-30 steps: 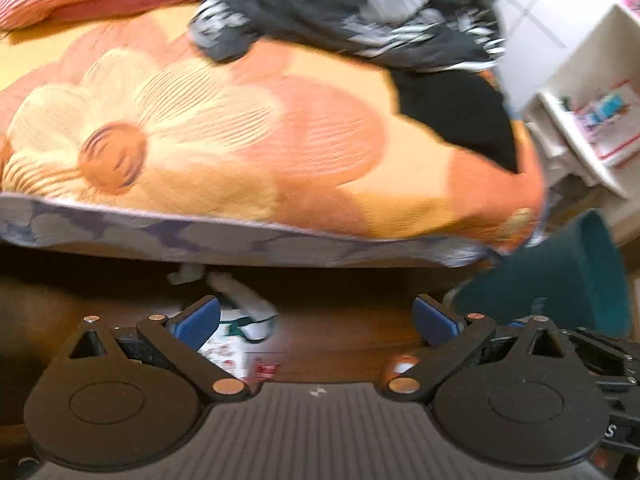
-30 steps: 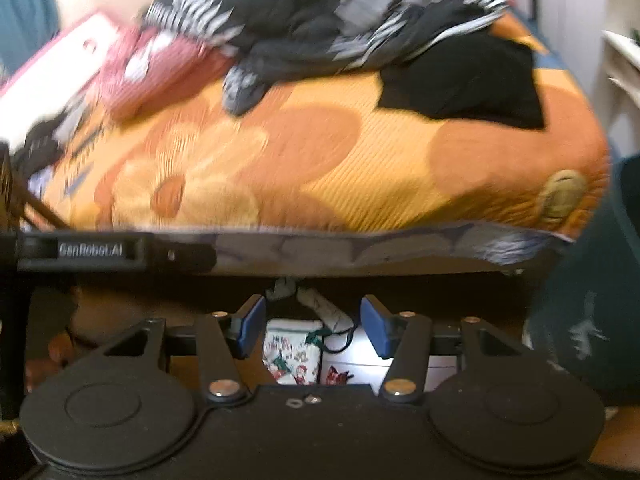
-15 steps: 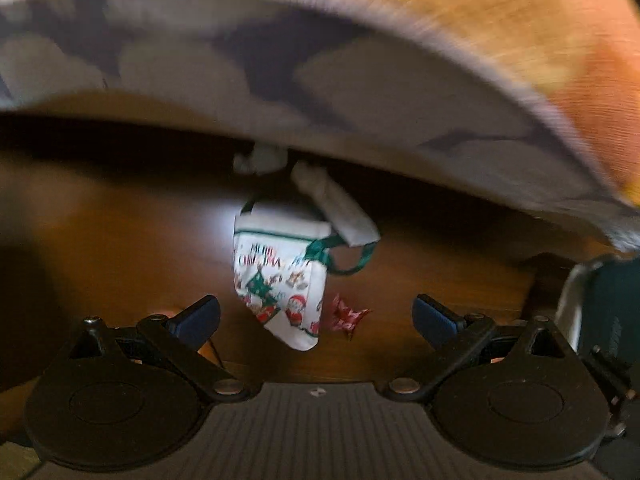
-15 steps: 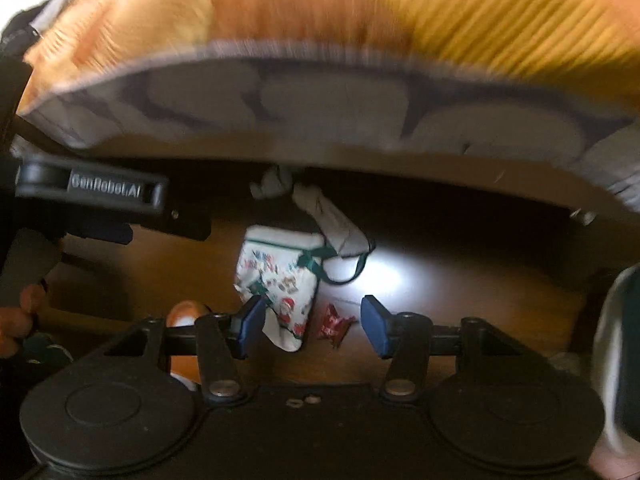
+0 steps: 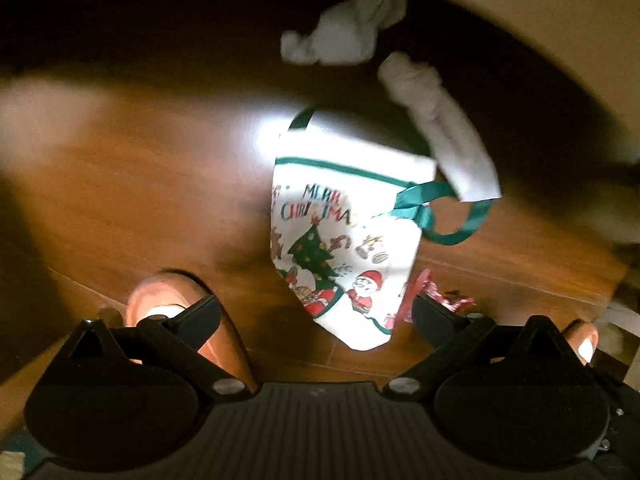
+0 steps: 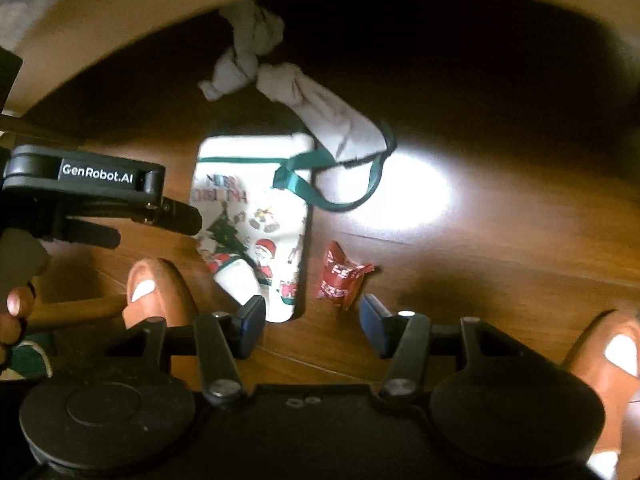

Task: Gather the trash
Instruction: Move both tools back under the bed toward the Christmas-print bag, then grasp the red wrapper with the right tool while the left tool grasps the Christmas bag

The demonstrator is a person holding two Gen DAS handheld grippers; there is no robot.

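Wrapper (image 6: 342, 274) clear only in right view; both tools gape, empty

- Christmas bag (image 5: 344, 240): white cloth with a green band near its top, a green ribbon handle (image 5: 440, 216), red and blue lettering, a green tree, red-suited Santa figures.
- Wrapper (image 6: 342, 276) just right of the bag: shiny red with white print.
- Two socks (image 6: 316, 104) above the bag: plain off-white.
- Floor (image 5: 140, 200) under the bag: warm reddish-brown wood.
- Right gripper (image 6: 312, 320): black, blue pads.
- Left gripper (image 5: 316, 316): black.
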